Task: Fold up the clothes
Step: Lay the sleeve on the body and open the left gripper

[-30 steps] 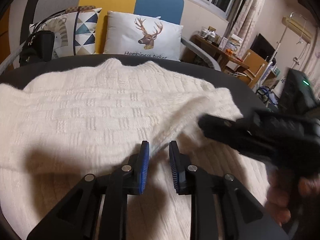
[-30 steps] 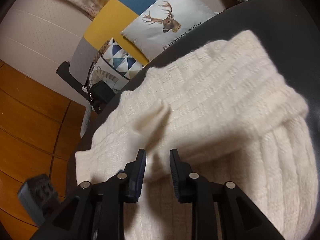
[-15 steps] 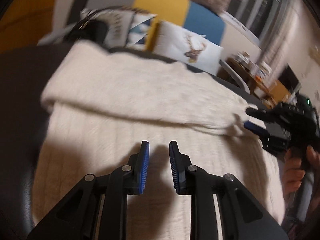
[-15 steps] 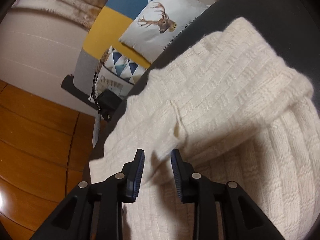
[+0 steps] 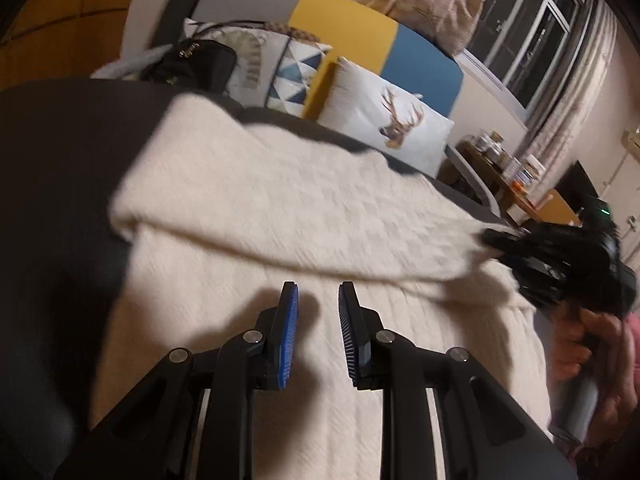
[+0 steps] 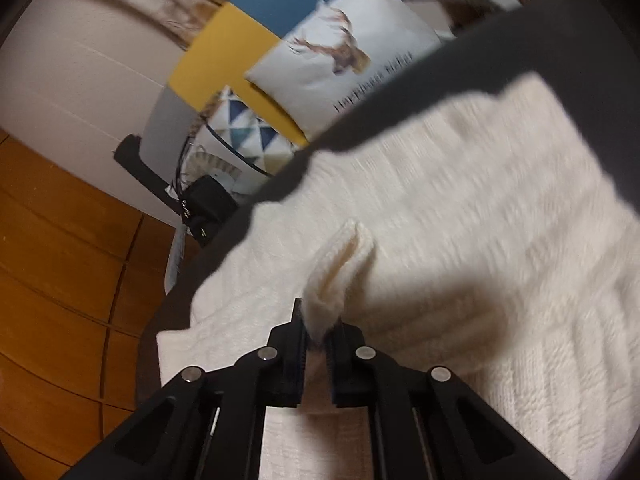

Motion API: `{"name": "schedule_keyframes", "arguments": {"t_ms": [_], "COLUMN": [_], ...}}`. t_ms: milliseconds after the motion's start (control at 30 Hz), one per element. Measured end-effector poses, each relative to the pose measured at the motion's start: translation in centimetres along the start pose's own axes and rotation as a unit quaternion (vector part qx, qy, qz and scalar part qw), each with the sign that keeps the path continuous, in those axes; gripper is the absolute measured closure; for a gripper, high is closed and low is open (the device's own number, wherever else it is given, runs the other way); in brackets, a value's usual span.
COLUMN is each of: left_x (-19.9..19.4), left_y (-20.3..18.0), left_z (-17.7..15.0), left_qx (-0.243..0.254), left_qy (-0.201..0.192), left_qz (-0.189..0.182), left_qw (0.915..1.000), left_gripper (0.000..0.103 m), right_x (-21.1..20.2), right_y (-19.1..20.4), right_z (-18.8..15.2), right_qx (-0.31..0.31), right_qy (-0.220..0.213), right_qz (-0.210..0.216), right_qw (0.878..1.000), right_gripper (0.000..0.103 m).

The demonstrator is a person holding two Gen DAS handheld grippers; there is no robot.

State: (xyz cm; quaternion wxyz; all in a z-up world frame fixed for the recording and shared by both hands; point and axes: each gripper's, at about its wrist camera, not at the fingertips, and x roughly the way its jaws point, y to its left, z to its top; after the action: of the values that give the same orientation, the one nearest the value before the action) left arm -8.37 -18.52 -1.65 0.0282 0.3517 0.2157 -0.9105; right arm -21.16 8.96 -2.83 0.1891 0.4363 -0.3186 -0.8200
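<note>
A cream knit sweater lies spread on the dark round table, its upper part folded over the lower. My left gripper hovers open over the lower part, with nothing between its blue pads. At the sweater's right edge, in the left wrist view, my right gripper bites the folded layer, held by a person's hand. The right wrist view shows the right gripper shut on a raised pinch of sweater fabric.
Behind the table stands a sofa with a yellow and blue back, a deer cushion, a triangle-pattern cushion and a black bag. A cluttered side table sits at the right. Wooden floor lies beyond the table's left edge.
My right gripper has closed on a fold of the sweater; it stood open before. The left gripper has swung left and back, and now sits over the lower part.
</note>
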Motion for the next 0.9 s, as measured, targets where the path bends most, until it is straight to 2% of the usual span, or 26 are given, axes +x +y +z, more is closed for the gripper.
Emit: {"name": "schedule_keyframes", "arguments": {"t_ms": [67, 233, 400, 467, 600, 800, 900], "left_x": [0.4, 2.5, 1.7, 1.6, 1.6, 1.4, 0.5], "left_y": [0.8, 3.9, 6.9, 7.5, 8.5, 10.1, 10.0], "left_z": [1.1, 3.5, 4.1, 3.8, 3.3, 2.6, 1.9], "left_qx": [-0.002, -0.015, -0.069, -0.081, -0.104, -0.145, -0.155], "left_qy": [0.000, 0.036, -0.005, -0.008, -0.013, -0.018, -0.002], "left_qz": [0.016, 0.032, 0.056, 0.055, 0.051, 0.043, 0.042], "left_qw": [0.9999, 0.9987, 0.9961, 0.9952, 0.9931, 0.9883, 0.9871], "left_gripper": [0.081, 0.080, 0.080, 0.080, 0.080, 0.080, 0.080], "right_x": [-1.0, -2.9, -4.7, -5.0, -4.5, -1.9, -1.0], "right_y": [1.1, 3.9, 4.8, 4.5, 2.3, -2.0, -4.0], "right_z": [0.6, 2.5, 3.8, 4.2, 4.3, 3.0, 2.2], "right_qx": [-0.013, -0.047, -0.065, -0.068, -0.049, -0.019, -0.007], "right_qy": [-0.017, -0.047, -0.077, -0.087, -0.080, -0.037, -0.017], "right_qz": [0.005, 0.015, 0.006, -0.006, -0.028, -0.071, -0.085], "right_qw": [1.000, 0.998, 0.995, 0.994, 0.995, 0.997, 0.996], "right_gripper": [0.096, 0.097, 0.097, 0.097, 0.097, 0.097, 0.093]}}
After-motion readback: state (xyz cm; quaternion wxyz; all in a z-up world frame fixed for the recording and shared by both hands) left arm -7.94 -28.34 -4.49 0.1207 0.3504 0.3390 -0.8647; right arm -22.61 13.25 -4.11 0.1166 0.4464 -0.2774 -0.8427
